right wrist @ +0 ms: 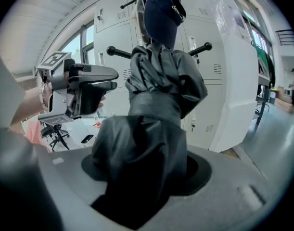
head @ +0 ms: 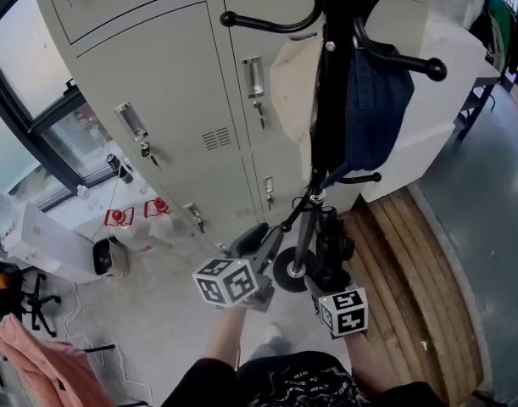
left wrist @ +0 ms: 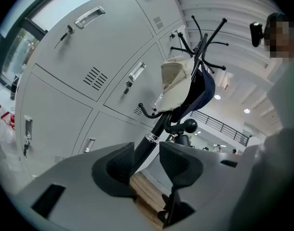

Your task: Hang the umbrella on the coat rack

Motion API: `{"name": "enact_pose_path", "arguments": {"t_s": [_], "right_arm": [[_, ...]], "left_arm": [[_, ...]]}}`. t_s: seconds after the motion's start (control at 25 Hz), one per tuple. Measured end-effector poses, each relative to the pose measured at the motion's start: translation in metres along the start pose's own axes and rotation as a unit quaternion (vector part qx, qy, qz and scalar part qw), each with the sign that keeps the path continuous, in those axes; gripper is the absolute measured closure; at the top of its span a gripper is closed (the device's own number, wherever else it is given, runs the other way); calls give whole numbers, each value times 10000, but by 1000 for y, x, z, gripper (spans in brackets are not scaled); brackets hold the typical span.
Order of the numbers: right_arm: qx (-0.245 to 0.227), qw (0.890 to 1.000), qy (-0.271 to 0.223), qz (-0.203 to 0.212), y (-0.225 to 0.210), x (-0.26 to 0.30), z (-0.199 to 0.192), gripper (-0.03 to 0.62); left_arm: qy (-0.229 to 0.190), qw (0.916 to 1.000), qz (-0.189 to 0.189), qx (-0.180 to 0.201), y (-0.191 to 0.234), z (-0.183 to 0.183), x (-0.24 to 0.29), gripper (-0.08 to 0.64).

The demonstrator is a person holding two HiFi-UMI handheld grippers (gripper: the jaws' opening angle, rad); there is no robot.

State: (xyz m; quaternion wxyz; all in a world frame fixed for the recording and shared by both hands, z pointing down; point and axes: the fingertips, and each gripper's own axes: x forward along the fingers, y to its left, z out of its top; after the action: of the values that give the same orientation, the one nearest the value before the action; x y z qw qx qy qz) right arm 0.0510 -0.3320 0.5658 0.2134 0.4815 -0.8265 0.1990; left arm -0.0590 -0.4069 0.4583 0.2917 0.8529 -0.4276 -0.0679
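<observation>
The folded black umbrella (right wrist: 156, 129) fills the right gripper view, and my right gripper (right wrist: 147, 172) is shut on its bunched fabric. In the head view the umbrella (head: 329, 231) stands upright just right of the black coat rack pole (head: 335, 75), below a short knobbed hook (head: 360, 177). My right gripper (head: 326, 265) holds it from beneath. My left gripper (head: 263, 242) is to the left of the pole, open and empty. In the left gripper view the gripper (left wrist: 144, 153) frames the coat rack pole (left wrist: 151, 138) at a distance.
A navy cap (head: 373, 108) and a beige item (head: 292, 83) hang on upper hooks. Grey lockers (head: 157, 100) stand behind the rack. A white cabinet (head: 445, 100) is at the right, above wooden planks (head: 411, 253). The rack's round base (head: 292, 270) sits on the floor.
</observation>
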Motion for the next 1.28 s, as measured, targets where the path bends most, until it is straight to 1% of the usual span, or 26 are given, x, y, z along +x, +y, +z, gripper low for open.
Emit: {"name": "enact_pose_path", "arguments": {"t_s": [0.16,0.36,0.48,0.56,0.72,0.96,1.12,1.28], "right_arm": [[89,9999,4,-69,-8,1,-1,296],[129,9998,39,-131,-11,9,-10,296],[286,9995,132,-82,-12,12,-22,296],[332,9993,198,-18,-11,16,-29,296],[204,9994,264,76,-5,25,-34,296],[30,9995,267,153,-4,34,-43,293],[-80,9996,196,196,-5,40,-47,290],[58,9990,71,443,4,51,-49,285]], "left_arm": [[101,9998,54,-189,6,-15,-2,400],[65,9983,-102,-578,7,-26,-8,403],[146,9985,-9,-523,10,-36,-11,431],[170,9987,64,-477,12,-41,-13,484],[300,9987,142,-394,16,-52,-16,511],[491,9984,73,-260,14,-64,-16,541],[459,9978,129,-454,18,-70,-20,550],[470,9965,400,-570,32,-76,-27,550]]}}
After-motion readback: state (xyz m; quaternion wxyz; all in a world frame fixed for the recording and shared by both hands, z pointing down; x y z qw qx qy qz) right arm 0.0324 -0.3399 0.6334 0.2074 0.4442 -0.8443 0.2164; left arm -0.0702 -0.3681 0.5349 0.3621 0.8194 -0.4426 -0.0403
